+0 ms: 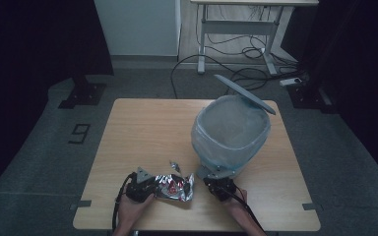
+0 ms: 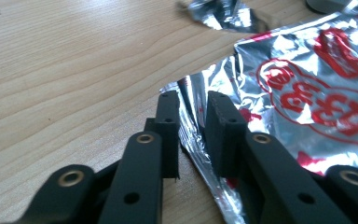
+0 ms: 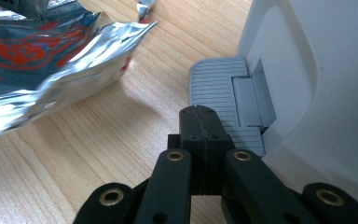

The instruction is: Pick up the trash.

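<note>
The crumpled silver foil wrapper with red print [image 1: 176,187] is not yet binned; it lies on the wooden table [image 1: 142,128], just left of the pedal bin. The left gripper [image 2: 193,116] has its jaws narrowed around the wrapper's edge, pads seemingly not yet pressing. The right gripper [image 3: 200,122], jaws closed on nothing, presses the grey ribbed pedal [image 3: 223,100]. Beyond, the white bag-lined pedal bin [image 1: 231,130] stands lid-up, ready.
</note>
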